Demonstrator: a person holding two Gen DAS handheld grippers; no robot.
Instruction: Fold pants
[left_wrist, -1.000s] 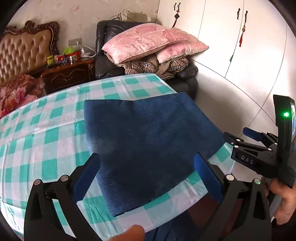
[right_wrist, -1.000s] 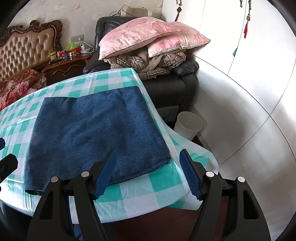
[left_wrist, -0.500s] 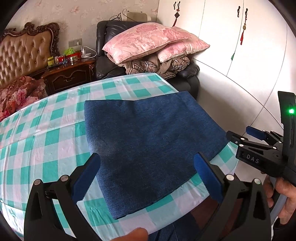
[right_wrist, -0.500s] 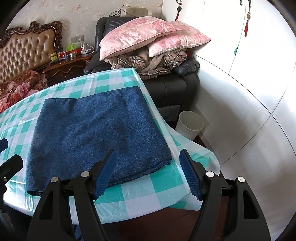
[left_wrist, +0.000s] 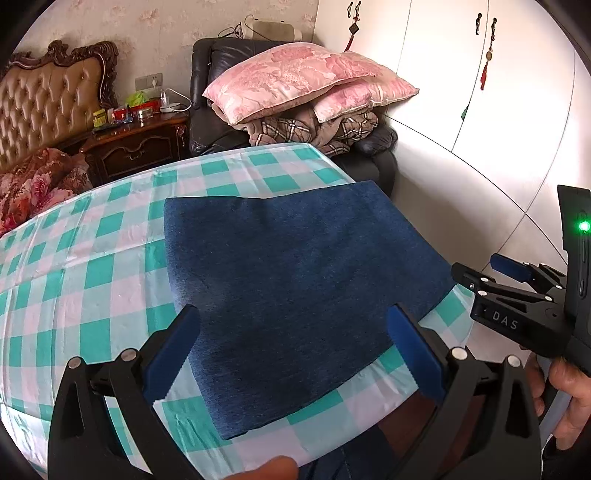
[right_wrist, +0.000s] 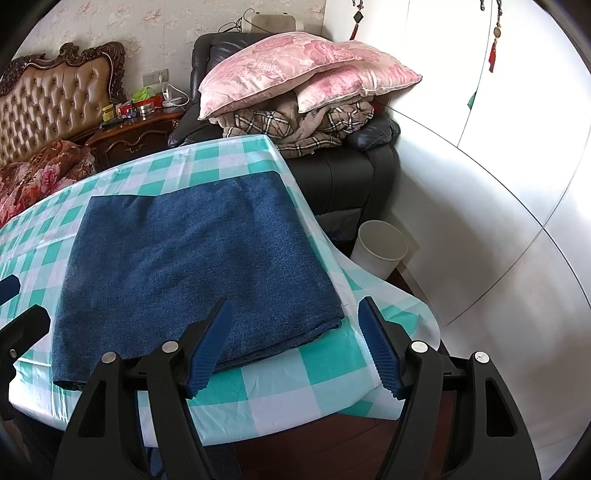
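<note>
Left wrist view: left gripper w/ jaws spread wide, nothing between the blue pads, hanging over near edge of the pants. Right wrist view: right gripper likewise wide apart, empty, hovering above near right corner of the cloth. Neither touching fabric.

Pants already a flat dark-blue rectangle, layers stacked, lying on the checked tablecloth, toward right end of table, right edge close to table's drop-off. Probably near done; maybe one more fold or just a tidy-up, can't tell which.

To do next step well: if another fold wanted, come down on both near corners together, pinch all layers not only the top one, lift evenly, carry to far edge, lay down w/o dragging. Keep edges lined up; thick stacked fabric likely to slip or fan out if grabbed shallow. Avoid catching tablecloth under the pads, since cloth looks loose & would pull along.

Around: right gripper also visible at right of left wrist view, held by a hand. Beyond table: black armchair piled w/ pink pillows & plaid blanket, wooden nightstand w/ clutter, tufted headboard, white bin on floor by white wardrobe doors. Nothing lying on the table in the way; only hazard the table edge at right.
</note>
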